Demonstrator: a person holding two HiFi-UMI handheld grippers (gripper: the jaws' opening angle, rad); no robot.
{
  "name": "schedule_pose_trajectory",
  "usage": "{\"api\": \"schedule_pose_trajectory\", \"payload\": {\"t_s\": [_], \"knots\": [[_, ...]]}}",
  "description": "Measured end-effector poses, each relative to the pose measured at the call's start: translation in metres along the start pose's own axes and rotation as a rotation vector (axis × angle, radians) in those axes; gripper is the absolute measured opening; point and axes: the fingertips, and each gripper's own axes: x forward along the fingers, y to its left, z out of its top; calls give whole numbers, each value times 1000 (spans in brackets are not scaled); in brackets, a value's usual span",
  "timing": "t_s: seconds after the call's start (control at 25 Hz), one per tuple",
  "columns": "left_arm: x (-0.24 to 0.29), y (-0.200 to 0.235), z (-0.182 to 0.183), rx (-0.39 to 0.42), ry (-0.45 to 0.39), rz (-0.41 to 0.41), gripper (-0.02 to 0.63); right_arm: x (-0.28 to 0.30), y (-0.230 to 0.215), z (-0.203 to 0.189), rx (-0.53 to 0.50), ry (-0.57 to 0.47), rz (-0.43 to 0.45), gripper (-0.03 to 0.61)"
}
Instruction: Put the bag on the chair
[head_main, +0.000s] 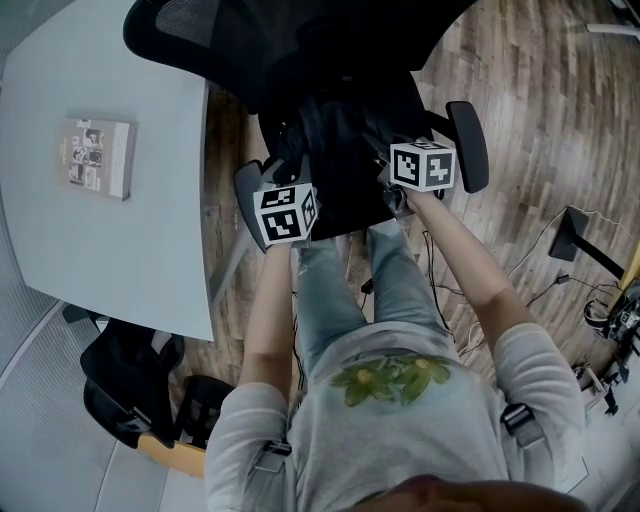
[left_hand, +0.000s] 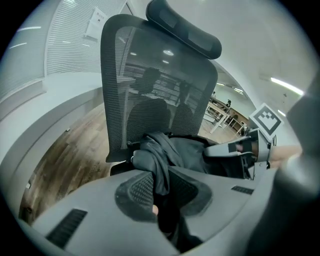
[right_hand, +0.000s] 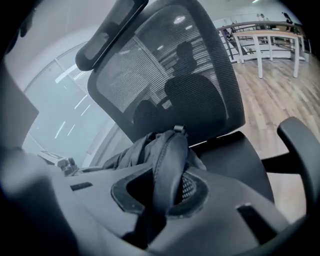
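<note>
Bag (head_main: 335, 150), dark and slumped, hangs from both claws over the chair seat (right_hand: 235, 155), near the backrest (left_hand: 150, 75). Left claw (left_hand: 160, 195) and right claw (right_hand: 165, 192) each pinch its fabric; the seat lies straight below, between the armrests (head_main: 468, 145).

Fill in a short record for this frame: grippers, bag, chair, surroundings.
left gripper: shut on a fold of the bag
right gripper: shut on the bag's padded strap
bag: dark, slumped at the seat of the chair, in front of its mesh back; whether it fully rests there cannot be told
chair: black office chair with headrest and armrests
surroundings: pale table at the person's left with a book on it; wooden floor
</note>
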Motion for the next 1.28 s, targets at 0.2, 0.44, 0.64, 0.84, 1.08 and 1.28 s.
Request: {"api": "schedule_pose_trajectory", "payload": {"t_s": [0.2, 0.44, 0.64, 0.84, 1.08, 1.28], "knots": [[14, 6, -11, -28, 36, 12, 55, 11, -12, -6, -3, 30, -39, 54], [30, 15, -25, -46, 70, 22, 55, 30, -26, -26, 46, 70, -39, 54], [40, 12, -24, -53, 67, -5, 55, 37, -39, -28, 63, 76, -70, 54], [51, 10, -41, -47, 91, 7, 55, 44, -61, -45, 49, 118, -142, 55], [60, 16, -65, -20, 106, 37, 57, 48, -84, -64, 62, 148, -178, 61], [61, 18, -87, -3, 132, 42, 57, 47, -99, -86, -18, 211, -251, 64]]}}
